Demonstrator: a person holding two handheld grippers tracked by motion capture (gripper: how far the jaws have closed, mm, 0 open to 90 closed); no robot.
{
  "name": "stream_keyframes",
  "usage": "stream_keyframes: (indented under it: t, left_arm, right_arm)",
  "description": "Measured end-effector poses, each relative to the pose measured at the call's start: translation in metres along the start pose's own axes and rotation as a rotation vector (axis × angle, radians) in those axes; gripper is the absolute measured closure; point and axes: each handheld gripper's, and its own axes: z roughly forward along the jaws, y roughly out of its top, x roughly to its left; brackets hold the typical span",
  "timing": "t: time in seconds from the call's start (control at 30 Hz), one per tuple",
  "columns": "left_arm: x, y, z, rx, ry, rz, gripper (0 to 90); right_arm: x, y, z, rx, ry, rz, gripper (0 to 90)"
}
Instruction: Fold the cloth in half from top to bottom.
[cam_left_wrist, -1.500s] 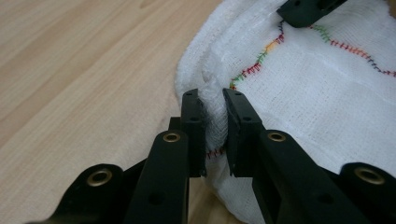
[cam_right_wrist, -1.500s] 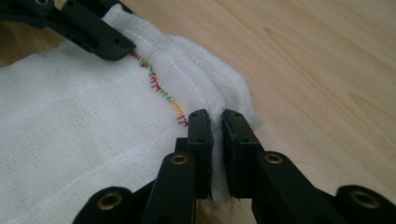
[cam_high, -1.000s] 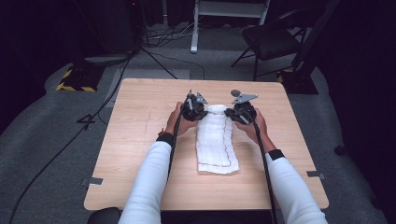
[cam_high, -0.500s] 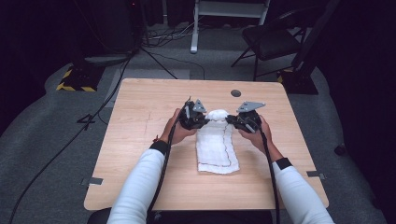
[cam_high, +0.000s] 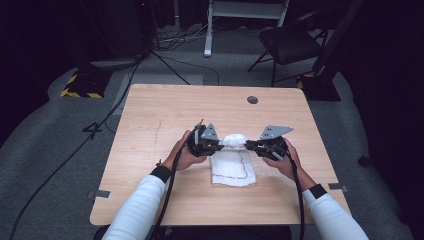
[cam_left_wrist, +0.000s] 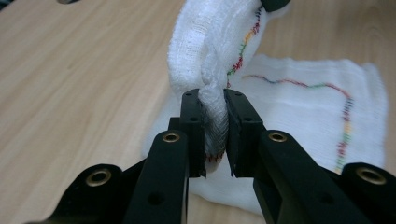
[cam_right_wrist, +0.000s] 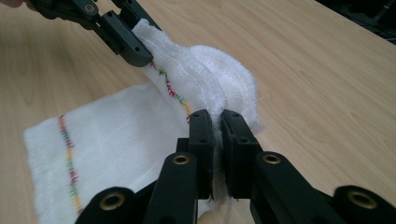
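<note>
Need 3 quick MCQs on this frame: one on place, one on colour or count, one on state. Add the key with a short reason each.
1. Where does the far end of the white cloth sit?
A. Raised between the two hand-held grippers
B. Hanging off the table edge
C. Flat under the person's sleeve

2. What colour is the stitching on the cloth?
A. Plain black
B. Many colours
C. Plain blue

3. How is the left hand-held gripper?
A. Wide open above the table
B. Shut on the cloth
C. Shut on a cable

Key:
1. A: the high view shows the bunched end lifted between the left one and the right hand-held gripper, the rest flat on the table.
2. B: red, green, yellow and blue threads run along the seam.
3. B: its jaws pinch a fold of cloth.
</note>
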Motion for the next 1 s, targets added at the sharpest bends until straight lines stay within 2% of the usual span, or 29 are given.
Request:
stream_keyframes:
  t: [0.07,0.13,0.2,0.53,0.63,0.7,0.87,1.0]
  left_arm:
    - [-0.007,-0.003,-0.001,0.005,-0.016,0.002,79.1]
    - [-0.015,-0.005,-0.002,0.020,-0.028,0.019,79.1]
    - [-0.021,-0.006,-0.002,0.031,-0.036,0.037,79.2]
    - [-0.047,-0.005,-0.012,0.039,-0.062,0.099,78.8]
    - [-0.057,-0.007,-0.015,0.044,-0.094,0.121,78.8]
    - [-0.063,-0.009,-0.014,0.064,-0.108,0.142,78.6]
    - [-0.076,-0.019,-0.014,0.107,-0.137,0.165,76.4]
    - [-0.084,-0.029,-0.016,0.122,-0.176,0.162,77.1]
  right_arm:
    - [0.008,-0.004,-0.002,0.002,0.025,0.000,83.3]
    - [0.016,-0.006,-0.003,0.022,0.023,-0.026,83.3]
    - [0.022,-0.009,-0.007,0.025,0.040,-0.031,83.3]
    - [0.041,-0.017,-0.026,0.022,0.074,-0.068,82.7]
    - [0.046,-0.020,-0.031,0.019,0.093,-0.066,82.4]
    - [0.051,-0.023,-0.034,0.027,0.110,-0.070,81.5]
    - [0.066,-0.033,-0.035,0.071,0.159,-0.108,78.9]
    - [0.078,-0.044,-0.033,0.102,0.187,-0.086,79.5]
